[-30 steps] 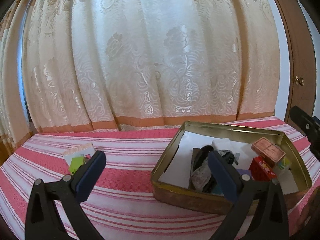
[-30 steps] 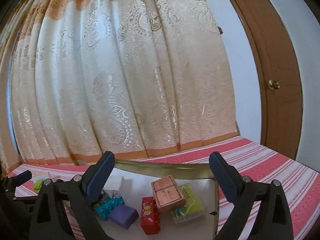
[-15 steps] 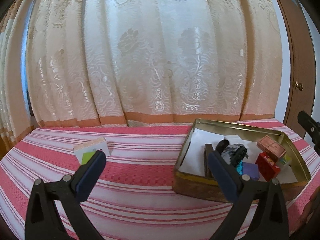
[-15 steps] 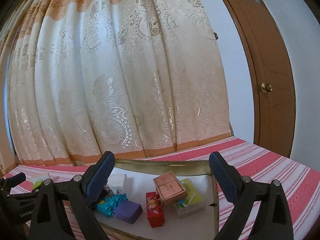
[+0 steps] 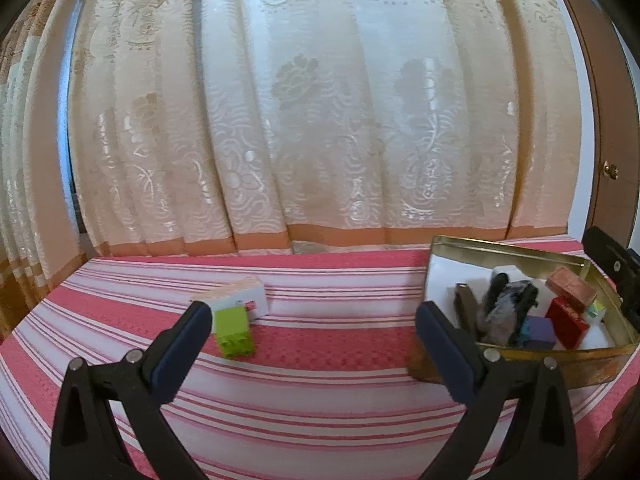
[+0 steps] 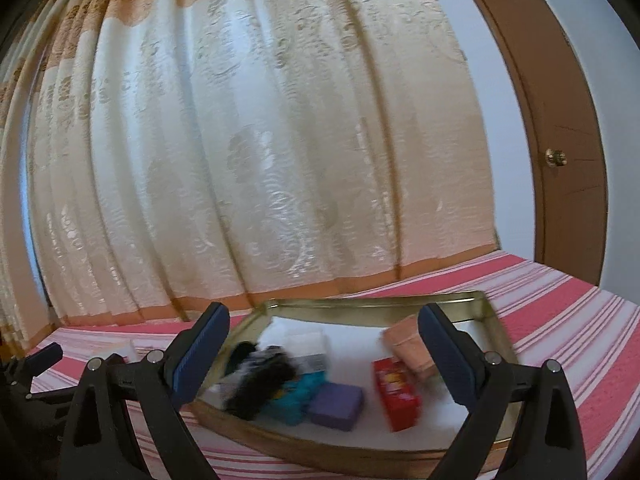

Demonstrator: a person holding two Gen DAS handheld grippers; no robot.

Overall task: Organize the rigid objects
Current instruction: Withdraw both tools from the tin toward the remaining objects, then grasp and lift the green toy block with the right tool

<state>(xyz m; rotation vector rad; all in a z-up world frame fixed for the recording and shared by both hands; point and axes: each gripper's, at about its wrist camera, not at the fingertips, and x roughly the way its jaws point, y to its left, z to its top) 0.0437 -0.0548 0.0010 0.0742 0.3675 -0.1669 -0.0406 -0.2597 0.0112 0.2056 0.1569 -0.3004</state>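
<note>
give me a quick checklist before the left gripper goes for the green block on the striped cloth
1. Left gripper open and empty: ok, jaws wide apart, nothing between them.
2. Green block free to grasp: cannot tell, a white block sits right behind it, perhaps touching.
3. Block lined up between the fingers: not ok, it lies next to the left finger, off centre.
4. Right gripper out of the way: ok, open and empty over the gold tin.
5. Room left in the tin: ok, bare white floor shows among the items.
6. Right wrist view sharp: not ok, tin contents are motion-blurred.
</note>
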